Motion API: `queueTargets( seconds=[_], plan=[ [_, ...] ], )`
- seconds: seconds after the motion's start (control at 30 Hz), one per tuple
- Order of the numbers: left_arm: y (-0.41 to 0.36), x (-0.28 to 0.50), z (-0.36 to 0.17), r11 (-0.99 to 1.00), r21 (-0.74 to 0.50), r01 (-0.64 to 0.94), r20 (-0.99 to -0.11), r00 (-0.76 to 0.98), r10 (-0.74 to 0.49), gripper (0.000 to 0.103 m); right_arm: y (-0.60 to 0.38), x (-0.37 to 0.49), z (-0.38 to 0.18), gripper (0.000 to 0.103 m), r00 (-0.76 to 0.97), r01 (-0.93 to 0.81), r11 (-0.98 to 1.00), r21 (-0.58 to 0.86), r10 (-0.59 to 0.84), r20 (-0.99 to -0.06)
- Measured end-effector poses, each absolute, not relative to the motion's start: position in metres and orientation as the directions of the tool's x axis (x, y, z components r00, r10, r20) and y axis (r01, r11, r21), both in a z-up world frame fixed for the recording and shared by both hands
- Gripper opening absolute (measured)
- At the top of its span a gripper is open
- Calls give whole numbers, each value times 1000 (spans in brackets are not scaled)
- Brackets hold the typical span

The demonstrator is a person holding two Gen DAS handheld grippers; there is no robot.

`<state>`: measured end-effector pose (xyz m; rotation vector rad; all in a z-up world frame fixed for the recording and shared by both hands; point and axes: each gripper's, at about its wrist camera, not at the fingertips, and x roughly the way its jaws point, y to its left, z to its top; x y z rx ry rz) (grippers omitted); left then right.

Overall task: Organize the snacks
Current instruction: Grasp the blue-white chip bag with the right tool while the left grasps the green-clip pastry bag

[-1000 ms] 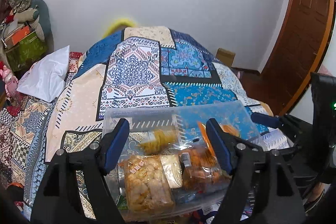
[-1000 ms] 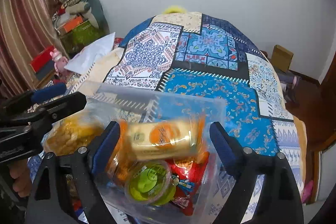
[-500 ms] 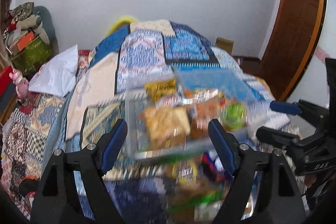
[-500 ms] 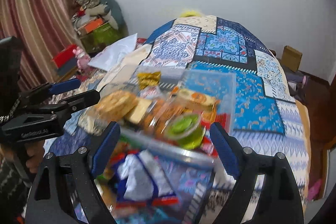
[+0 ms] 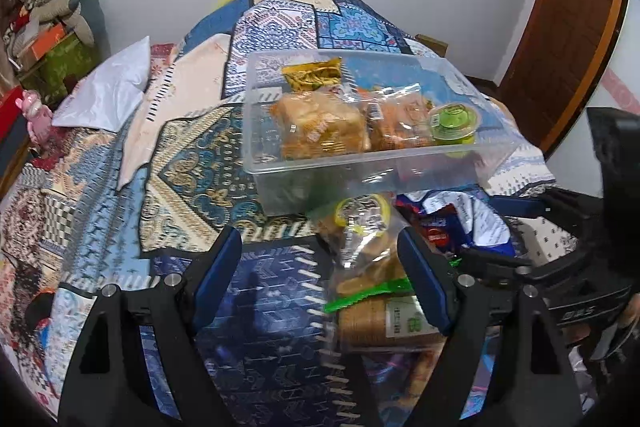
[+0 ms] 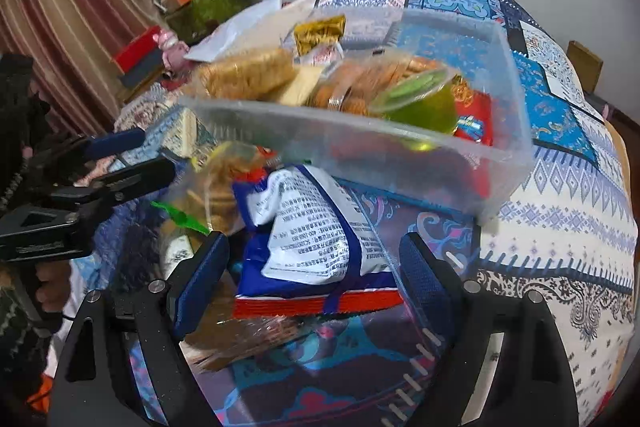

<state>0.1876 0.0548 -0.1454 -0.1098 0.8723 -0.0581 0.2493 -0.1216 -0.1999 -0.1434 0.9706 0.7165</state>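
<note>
Bedspread (image 5: 188, 163) with patchwork pattern covers bed. Clear plastic bin (image 5: 360, 167) rests on it, holding snack bags and green jelly cup (image 5: 454, 119). White-blue snack bag (image 6: 316, 227) lies just before bin, beside clear cookie bag (image 5: 364, 247). Left gripper (image 5: 320, 275) with jaws apart, nothing between. Right gripper (image 6: 314, 279) also spread wide, over white-blue bag, not clamping.
</note>
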Motion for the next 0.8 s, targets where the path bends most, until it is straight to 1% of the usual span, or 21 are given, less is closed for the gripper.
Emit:
queueTargets(
  seconds=[0.07,0.1,0.13,0.17,0.2,0.23,0.47,0.5,0.57,0.63,0.67,0.7,0.8],
  plan=[
    [51,192,-147,989,-143,20,-761,637,-123,80,-121,253,-202,85,371,-607,771,190,487,-791],
    [48,194,-148,989,-147,25,-762,634,-130,80,-122,254,-203,83,370,-604,773,196,489,-790],
    [46,196,-150,989,-148,29,-765,631,-133,80,-123,255,-204,78,369,-602,773,203,494,-787],
    [43,199,-152,989,-147,32,-767,627,-135,80,-125,256,-204,75,359,-605,765,221,510,-782],
    [40,203,-155,989,-147,34,-772,621,-136,80,-126,257,-205,68,343,-611,753,245,530,-775],
    [39,206,-158,988,-151,37,-774,617,-141,80,-127,256,-206,65,331,-615,744,262,545,-770],
    [28,219,-173,985,-165,46,-785,598,-159,80,-138,245,-202,56,374,-613,756,231,535,-757],
    [27,220,-175,986,-163,45,-791,592,-158,78,-141,243,-202,55,386,-607,763,224,529,-755],
    [25,224,-181,984,-175,44,-801,574,-168,71,-147,240,-201,54,410,-597,776,202,512,-755],
    [24,225,-184,985,-171,33,-804,573,-159,60,-153,238,-199,52,425,-586,787,194,502,-753],
    [23,225,-184,986,-162,31,-803,576,-150,58,-156,236,-198,52,429,-581,790,195,501,-752],
    [22,225,-183,987,-157,32,-802,579,-147,52,-160,235,-197,51,435,-576,794,194,499,-750],
    [23,220,-177,984,-176,35,-794,586,-163,47,-168,232,-190,50,456,-561,806,189,491,-742]
  ],
)
